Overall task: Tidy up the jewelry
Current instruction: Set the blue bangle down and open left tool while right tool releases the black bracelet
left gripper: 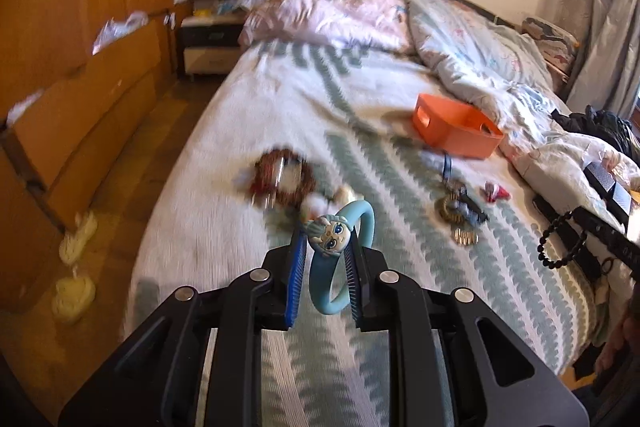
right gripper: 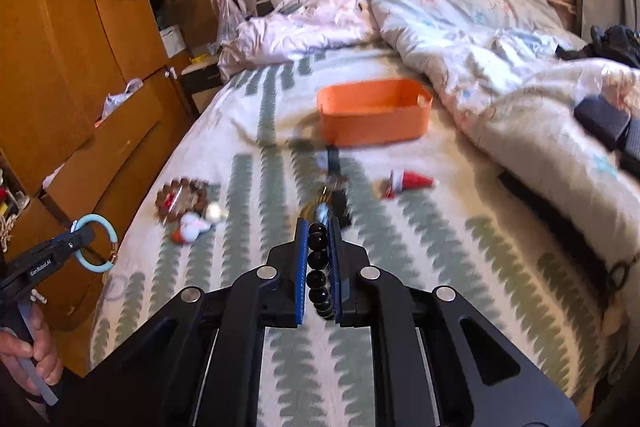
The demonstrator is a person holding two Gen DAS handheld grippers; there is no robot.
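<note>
My left gripper is shut on a light blue bracelet with a cartoon-face charm, held above the bed. In the right wrist view that left gripper shows at the left edge with the blue bracelet. My right gripper is shut on a black bead bracelet; its loop of black beads hangs at the right in the left wrist view. An orange box stands further up the bed. A brown bead bracelet and a pile of metal jewelry lie on the blanket.
A small red and white piece lies right of the pile. A rumpled duvet covers the bed's far and right side. A wooden wardrobe lines the left. Black straps lie near the right edge. A hand grips the left handle.
</note>
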